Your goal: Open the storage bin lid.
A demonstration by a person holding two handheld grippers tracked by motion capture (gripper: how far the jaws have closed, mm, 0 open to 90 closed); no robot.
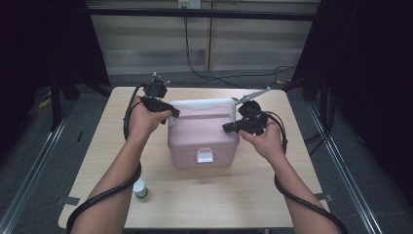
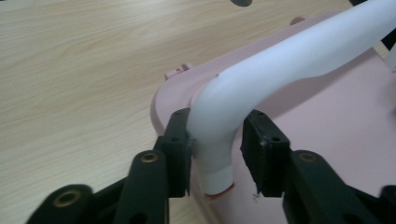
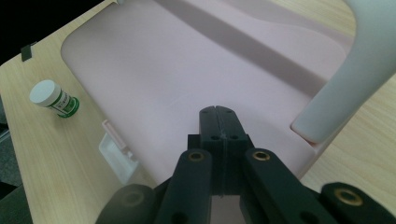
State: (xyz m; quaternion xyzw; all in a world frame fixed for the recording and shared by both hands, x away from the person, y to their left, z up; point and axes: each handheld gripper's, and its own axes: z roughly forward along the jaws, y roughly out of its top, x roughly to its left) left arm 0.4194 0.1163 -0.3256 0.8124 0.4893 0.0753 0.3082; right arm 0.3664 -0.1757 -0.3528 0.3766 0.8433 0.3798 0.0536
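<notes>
Pink box (image 1: 202,139) sits at the centre of the high view on the wooden table (image 1: 243,195), clasp face toward the bottom of the frame. Its white handle (image 1: 204,104) stands raised along the box's upper edge, long axis running left to right across the frame.

Left gripper (image 1: 168,111): in the left gripper view we see the handle's end post (image 2: 212,154) standing between the jaws. The left pad (image 2: 180,149) touches it; the right pad (image 2: 261,149) stands just beside it with a thin gap. So, narrow jaws around the post, not yet clamped on both sides.

Right gripper (image 3: 218,116): jaws fully together, holding nothing, tips resting over the lid (image 3: 177,84). The handle's other post (image 3: 345,93) lies to the right of the tips, apart from them.

We judge the left gripper nearer to a grip; the closing must run across the post, not along the bar.

Small green-labelled bottle (image 1: 140,188) stands lower left, well apart from the box.
</notes>
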